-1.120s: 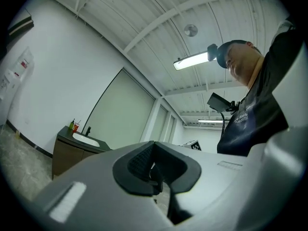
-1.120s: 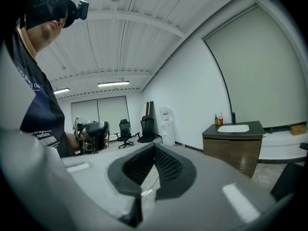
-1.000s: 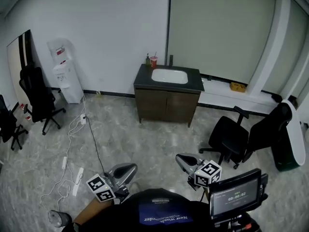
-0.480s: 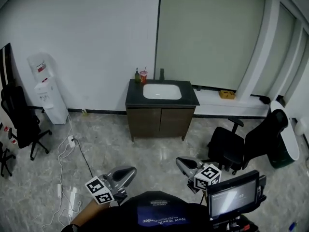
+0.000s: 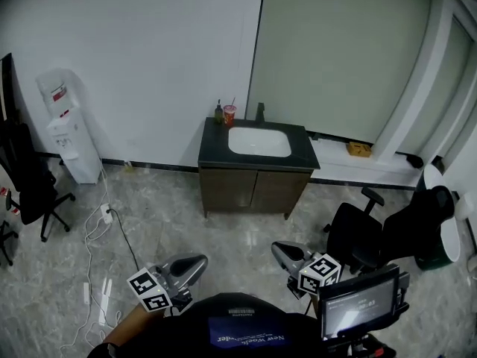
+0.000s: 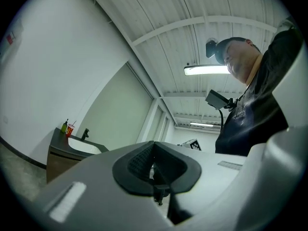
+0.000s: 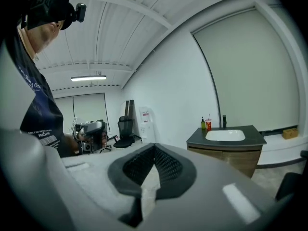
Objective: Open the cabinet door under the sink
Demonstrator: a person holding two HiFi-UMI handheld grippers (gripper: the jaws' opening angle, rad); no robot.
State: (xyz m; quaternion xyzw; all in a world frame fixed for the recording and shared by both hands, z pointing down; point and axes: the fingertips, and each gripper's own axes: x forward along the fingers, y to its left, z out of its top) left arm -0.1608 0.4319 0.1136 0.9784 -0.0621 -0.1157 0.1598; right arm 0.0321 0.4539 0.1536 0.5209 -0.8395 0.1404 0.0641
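1. Head view: cabinet (image 5: 253,191) under the sink (image 5: 258,141) looms slightly nearer than a second ago, its doors closed, well ahead of both grippers.
2. Left gripper view: left gripper (image 6: 154,150) is clenched and empty.
3. Right gripper view: right gripper (image 7: 155,153) is clenched on nothing. Approach likely remains.

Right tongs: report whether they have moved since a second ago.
Yes. The right tongs have come nearer the sink cabinet; in the head view the gap between them has shrunk.
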